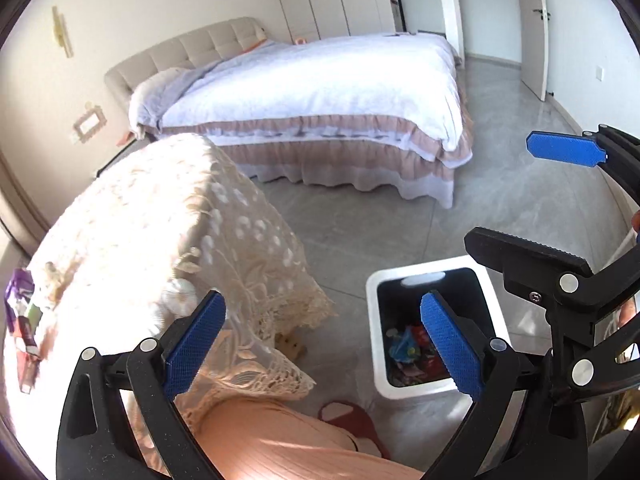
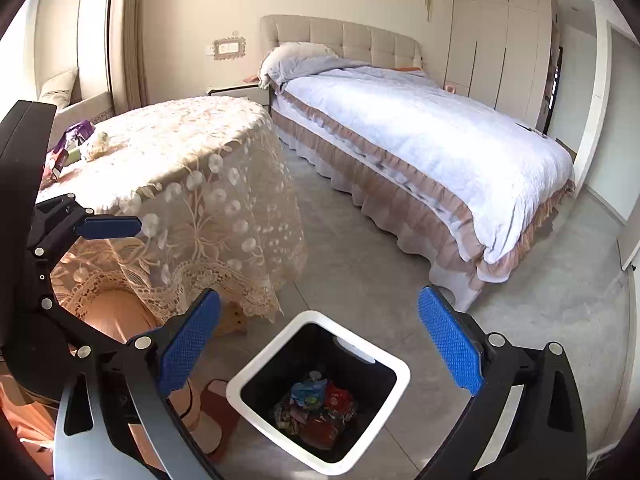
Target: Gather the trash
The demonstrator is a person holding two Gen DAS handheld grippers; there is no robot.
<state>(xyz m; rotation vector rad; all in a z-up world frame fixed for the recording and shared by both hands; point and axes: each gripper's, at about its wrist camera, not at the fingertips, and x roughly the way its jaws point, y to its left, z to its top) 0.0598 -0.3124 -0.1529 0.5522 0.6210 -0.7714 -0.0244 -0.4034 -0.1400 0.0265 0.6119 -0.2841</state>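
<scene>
a made bed (image 2: 420,132) with a tufted headboard (image 2: 340,34) stands beside a lace-draped table (image 2: 180,152).

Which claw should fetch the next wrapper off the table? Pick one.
Left. Both claws are open and empty, but the left claw sits by the table, nearer the wrappers. The right claw hangs over the bin.

Left gripper (image 1: 324,344): black curved plastic arms, silver round rivets, blue cross-hatched pads (image 1: 196,344). Right gripper (image 2: 320,344): same black frame, blue textured pads (image 2: 448,344), small screws. Person: peach ribbed garment (image 1: 280,440), bare skin, dark red slipper (image 1: 352,420).
</scene>
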